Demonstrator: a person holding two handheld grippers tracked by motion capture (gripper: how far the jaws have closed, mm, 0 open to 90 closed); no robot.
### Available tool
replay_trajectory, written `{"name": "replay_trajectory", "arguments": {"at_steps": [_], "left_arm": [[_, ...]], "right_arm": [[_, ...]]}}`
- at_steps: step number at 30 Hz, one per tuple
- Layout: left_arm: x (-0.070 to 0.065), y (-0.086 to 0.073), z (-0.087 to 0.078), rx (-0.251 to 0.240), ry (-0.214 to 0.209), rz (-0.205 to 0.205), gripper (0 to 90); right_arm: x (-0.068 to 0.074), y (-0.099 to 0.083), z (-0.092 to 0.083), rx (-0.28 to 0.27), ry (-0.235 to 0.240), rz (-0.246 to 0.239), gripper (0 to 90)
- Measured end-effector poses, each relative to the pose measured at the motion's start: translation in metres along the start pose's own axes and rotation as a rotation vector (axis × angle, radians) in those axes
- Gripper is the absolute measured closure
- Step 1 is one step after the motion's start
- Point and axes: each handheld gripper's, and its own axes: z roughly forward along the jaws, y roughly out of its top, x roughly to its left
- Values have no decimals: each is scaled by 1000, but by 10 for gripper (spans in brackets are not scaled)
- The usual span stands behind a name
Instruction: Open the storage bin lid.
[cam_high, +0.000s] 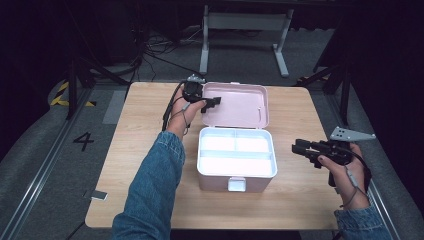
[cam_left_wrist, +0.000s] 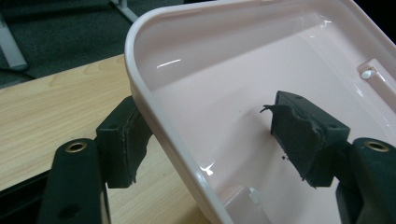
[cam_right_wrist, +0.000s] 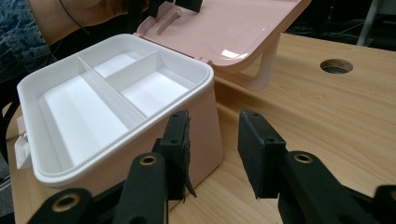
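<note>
A pink box (cam_high: 215, 181) stands at mid-table with its lid (cam_high: 240, 105) swung back and open. Inside sits a white tray (cam_high: 237, 153) with three bare compartments. My left gripper (cam_high: 212, 102) is at the lid's left edge. In the left gripper view its jaws (cam_left_wrist: 210, 126) straddle the lid's rim (cam_left_wrist: 154, 107), one pad outside and one well inside, with a gap around the rim, so it is open. My right gripper (cam_high: 298, 147) hovers open to the right of the box, beside the pink wall (cam_right_wrist: 205, 126), with nothing between its jaws (cam_right_wrist: 215, 140).
The wooden table (cam_high: 300, 200) has a round cable hole (cam_right_wrist: 336, 66) beyond the lid. A white latch (cam_high: 236, 184) sits on the box front. A small grey tag (cam_high: 98, 195) lies at the table's front left edge. A desk frame (cam_high: 245, 22) stands behind.
</note>
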Motion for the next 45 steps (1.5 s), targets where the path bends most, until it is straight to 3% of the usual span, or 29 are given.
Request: {"name": "replay_trajectory", "arguments": {"at_steps": [6, 16, 19, 23, 29, 35, 43, 45], "left_arm": [[1, -1, 2, 24, 1, -18, 293], [-1, -5, 5, 84, 37, -46, 260], [1, -7, 5, 84, 46, -67, 246], [3, -9, 4, 90, 56, -62, 247], [5, -12, 4, 76, 41, -78, 250], [4, -12, -5, 68, 82, -34, 237], [-4, -8, -27, 27, 62, -6, 237], [-9, -5, -38, 7, 50, 20, 237]], "right_arm": [[0, 0, 0, 1, 4, 2, 648], [0, 0, -1, 2, 5, 8, 639], [0, 0, 0, 6, 5, 6, 637], [0, 0, 2, 8, 6, 9, 632], [0, 0, 3, 7, 6, 7, 624], [-2, 1, 5, 8, 8, 14, 617], [-8, 4, 11, 13, 10, 15, 609], [-10, 6, 14, 14, 11, 12, 605]]}}
